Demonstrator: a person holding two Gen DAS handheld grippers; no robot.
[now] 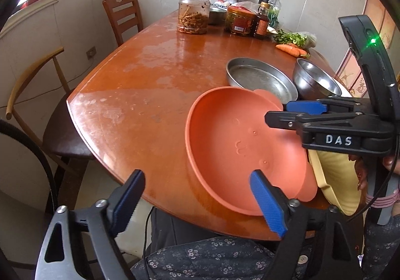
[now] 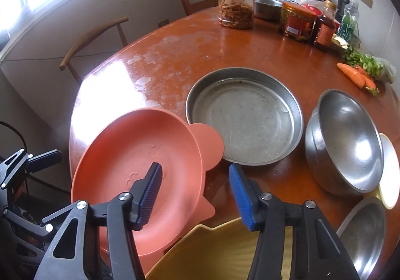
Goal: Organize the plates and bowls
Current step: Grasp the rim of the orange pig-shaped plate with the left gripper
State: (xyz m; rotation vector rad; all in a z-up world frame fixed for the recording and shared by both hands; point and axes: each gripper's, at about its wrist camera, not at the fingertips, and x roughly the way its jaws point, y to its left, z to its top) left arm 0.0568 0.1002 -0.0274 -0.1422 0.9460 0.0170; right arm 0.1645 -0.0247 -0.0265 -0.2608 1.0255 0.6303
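An orange plastic plate with ear tabs (image 1: 240, 147) (image 2: 140, 175) lies at the near table edge, partly over a yellow plate (image 1: 335, 180) (image 2: 220, 252). A flat steel pan (image 1: 260, 80) (image 2: 245, 115) sits behind it, with a steel bowl (image 1: 315, 77) (image 2: 347, 142) to its right. My left gripper (image 1: 197, 192) is open, low at the table edge, its right finger over the orange plate's near rim. My right gripper (image 2: 195, 192) is open, straddling the orange plate's right rim; it also shows in the left wrist view (image 1: 295, 115).
The wooden table (image 1: 140, 95) carries jars (image 1: 193, 13), bottles (image 2: 325, 27), carrots (image 2: 357, 75) and greens at the back. A white dish (image 2: 390, 172) and a steel plate (image 2: 362, 232) lie at the right. Two chairs (image 1: 122, 15) stand at the left.
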